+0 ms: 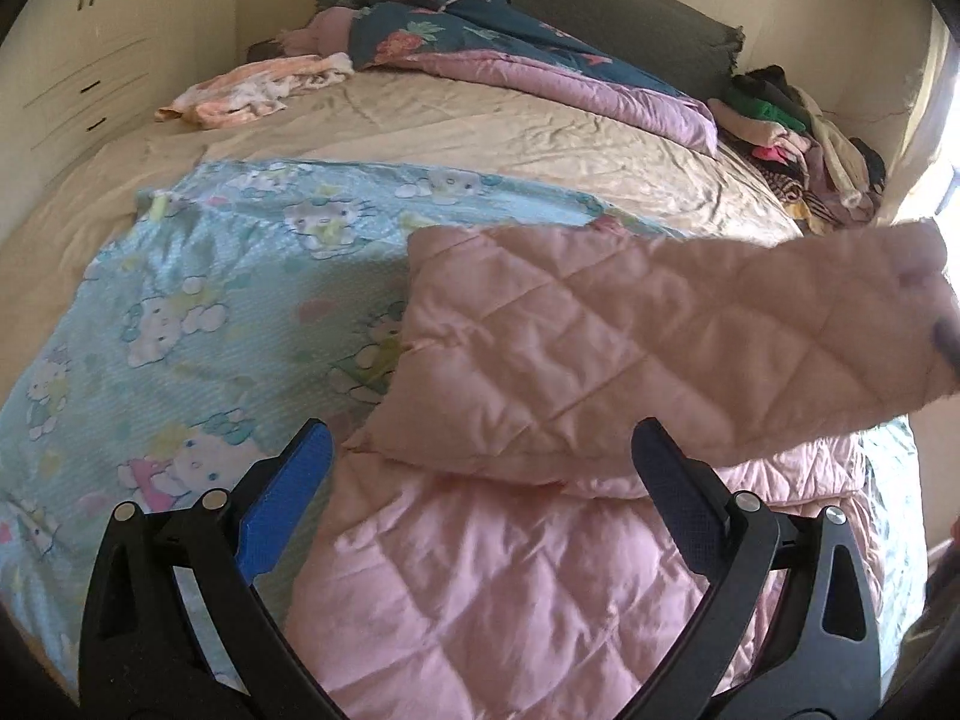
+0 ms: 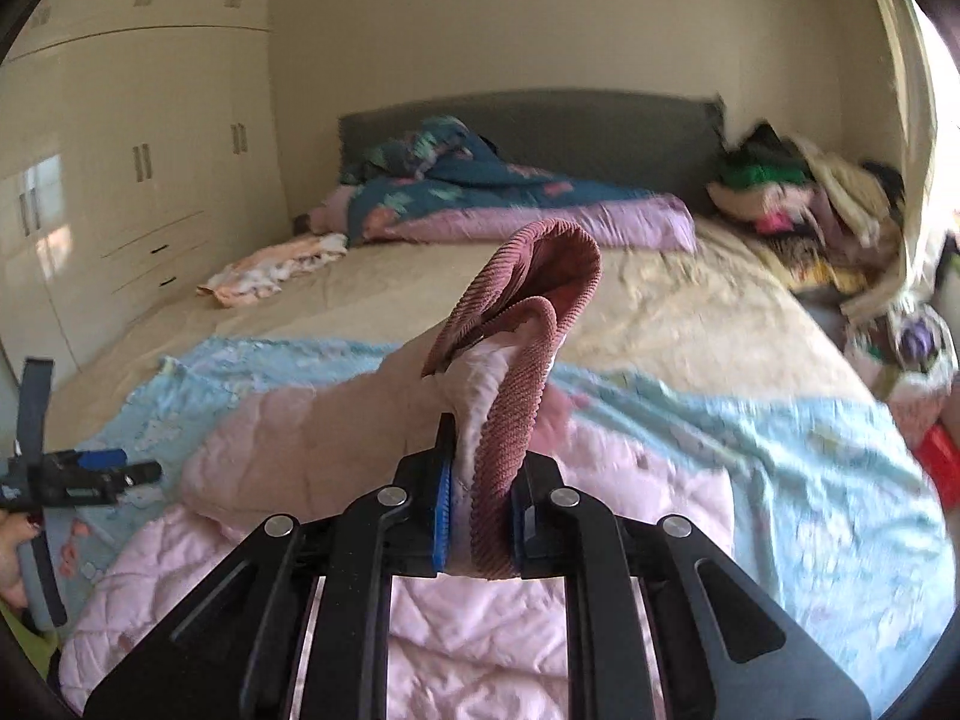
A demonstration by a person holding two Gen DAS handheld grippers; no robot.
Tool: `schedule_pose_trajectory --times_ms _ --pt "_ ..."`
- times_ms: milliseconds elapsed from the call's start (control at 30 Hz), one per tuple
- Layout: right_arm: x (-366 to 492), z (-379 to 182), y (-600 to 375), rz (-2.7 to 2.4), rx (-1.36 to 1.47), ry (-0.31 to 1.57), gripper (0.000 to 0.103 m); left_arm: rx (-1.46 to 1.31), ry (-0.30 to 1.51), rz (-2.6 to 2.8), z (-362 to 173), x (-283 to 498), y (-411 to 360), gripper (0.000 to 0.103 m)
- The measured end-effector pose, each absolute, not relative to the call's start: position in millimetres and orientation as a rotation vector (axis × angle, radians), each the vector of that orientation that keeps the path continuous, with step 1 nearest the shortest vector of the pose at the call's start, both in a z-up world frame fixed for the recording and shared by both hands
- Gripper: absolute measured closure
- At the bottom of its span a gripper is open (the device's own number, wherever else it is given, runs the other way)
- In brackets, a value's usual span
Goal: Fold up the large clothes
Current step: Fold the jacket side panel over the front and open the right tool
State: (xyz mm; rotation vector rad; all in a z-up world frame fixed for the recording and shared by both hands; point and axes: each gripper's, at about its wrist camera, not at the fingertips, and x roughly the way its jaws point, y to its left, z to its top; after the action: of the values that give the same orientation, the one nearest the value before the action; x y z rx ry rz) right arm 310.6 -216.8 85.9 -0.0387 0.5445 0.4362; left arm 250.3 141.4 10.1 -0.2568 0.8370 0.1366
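Observation:
A pink quilted jacket (image 1: 480,570) lies on a light blue cartoon-print sheet (image 1: 210,300) at the near end of the bed. One sleeve (image 1: 660,324) is lifted off the jacket and stretches up to the right. In the right wrist view my right gripper (image 2: 480,480) is shut on the sleeve's ribbed dusty-pink cuff (image 2: 528,312), which stands up above the fingers. My left gripper (image 1: 480,432) hangs open over the jacket's body with nothing between its blue pads; it also shows at the far left (image 2: 90,474), held by a hand.
A folded floral and lilac duvet (image 1: 510,54) lies against the grey headboard (image 1: 660,12). A heap of mixed clothes (image 1: 798,144) fills the far right corner, and a peach cloth (image 1: 258,87) lies at the far left. Cream wardrobes (image 2: 120,180) line the left wall.

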Motion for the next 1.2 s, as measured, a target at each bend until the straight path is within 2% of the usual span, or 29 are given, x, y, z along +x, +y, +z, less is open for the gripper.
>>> schedule_pose_trajectory --times_ms 233,633,733,900,1200 --pt "315 35 -230 0.389 0.016 0.654 0.090 -0.269 0.867 0.062 2 281 120 0.009" --pt "320 5 -230 0.367 0.038 0.746 0.086 -0.224 0.946 -0.006 -20 319 84 0.010" --pt "321 1 -233 0.353 0.053 0.766 0.074 -0.209 0.976 -0.008 -30 326 80 0.010" --pt "320 0 -240 0.312 0.066 0.782 0.047 -0.185 1.016 -0.004 -47 333 80 0.009" --pt "321 18 -221 0.320 -0.031 0.743 0.037 -0.246 1.047 -0.035 -74 341 97 0.008"
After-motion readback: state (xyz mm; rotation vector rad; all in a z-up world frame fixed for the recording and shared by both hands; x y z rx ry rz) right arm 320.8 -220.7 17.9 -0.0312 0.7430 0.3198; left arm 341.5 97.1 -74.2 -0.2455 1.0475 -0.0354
